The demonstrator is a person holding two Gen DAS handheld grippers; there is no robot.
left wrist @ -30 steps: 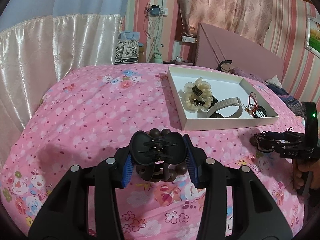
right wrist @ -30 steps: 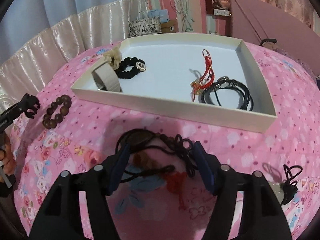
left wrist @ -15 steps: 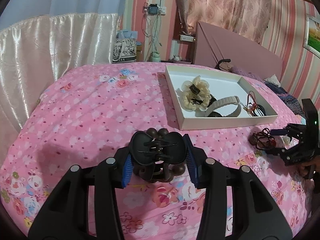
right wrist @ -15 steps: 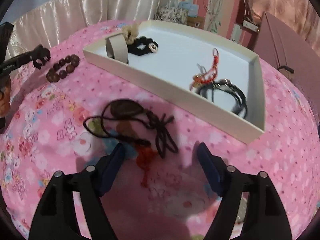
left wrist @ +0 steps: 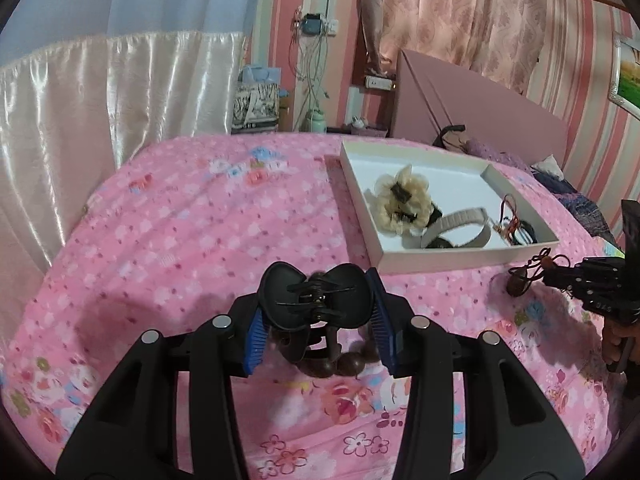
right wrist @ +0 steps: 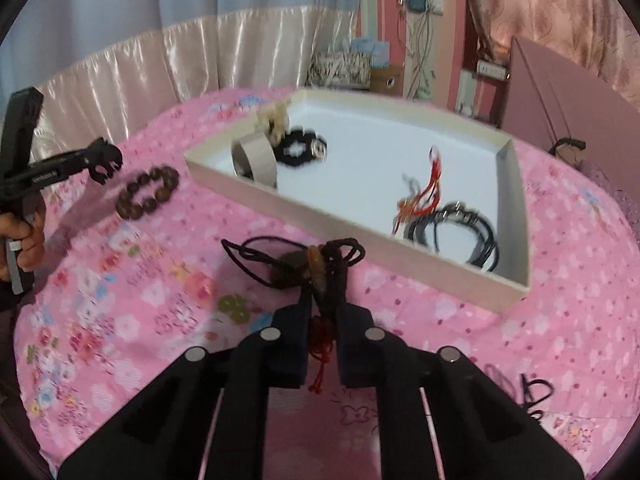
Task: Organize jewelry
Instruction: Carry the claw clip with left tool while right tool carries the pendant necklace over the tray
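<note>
We aim for the white tray (right wrist: 516,216) on the pink bed. L gripper (left wrist: 318,322) clamps a stiff, slick black hair claw (left wrist: 314,300) above the bead bracelet (right wrist: 148,192). R gripper (right wrist: 322,300) has just closed, pinching a limp, light cord necklace (right wrist: 296,260) near its pendant; loops may snag.

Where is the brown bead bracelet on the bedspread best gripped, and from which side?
Grip the brown bead bracelet across one arc of beads, coming from above with one finger in the open centre and one outside. It lies flat on the bedspread as an open ring, clear of the tray.
</note>
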